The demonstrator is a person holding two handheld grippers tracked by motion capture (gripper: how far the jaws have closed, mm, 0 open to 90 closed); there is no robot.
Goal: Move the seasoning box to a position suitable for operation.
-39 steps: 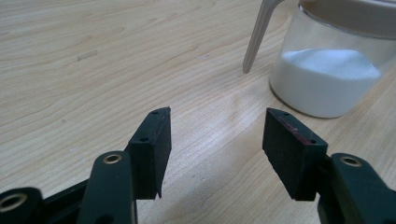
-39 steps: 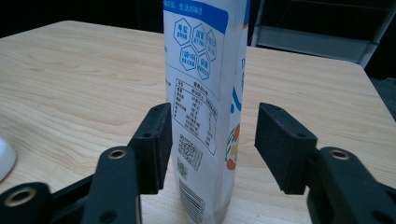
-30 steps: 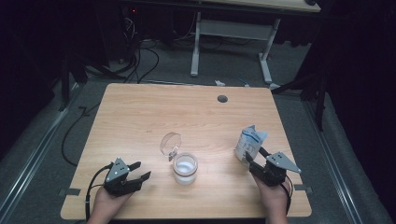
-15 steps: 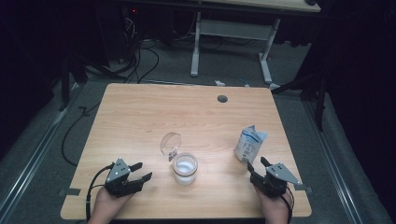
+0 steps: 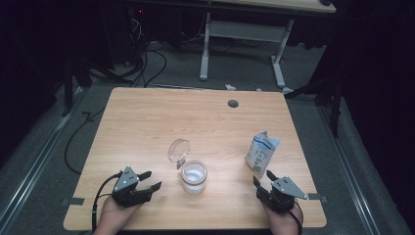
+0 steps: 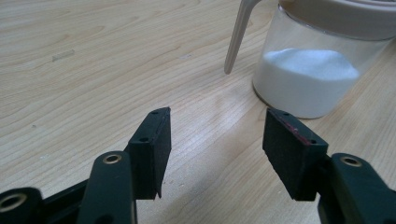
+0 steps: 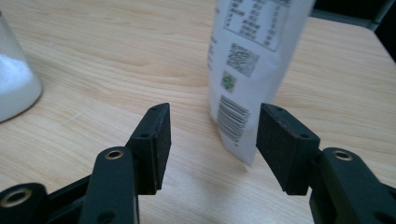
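Observation:
A glass jar (image 5: 194,177) of white powder stands near the front middle of the wooden table (image 5: 195,117), its clear lid (image 5: 178,151) flipped open behind it. To its right a white printed pouch (image 5: 262,151) stands upright on its own. My left gripper (image 5: 150,179) rests left of the jar, open and holding nothing. In the left gripper view the jar (image 6: 308,79) is ahead and to the right of the open left gripper (image 6: 215,140). My right gripper (image 5: 262,177) sits just in front of the pouch, open. In the right gripper view the pouch (image 7: 247,70) stands beyond the right gripper (image 7: 212,135), apart from the pads.
A round cable hole (image 5: 233,103) is near the table's far edge. Behind the table are a white desk frame (image 5: 205,49) and loose cables (image 5: 147,63) on the grey floor. The table's far half is bare wood.
My right gripper has drawn back from the pouch toward the table's front edge, leaving the pouch standing alone. The left gripper and the jar have not moved.

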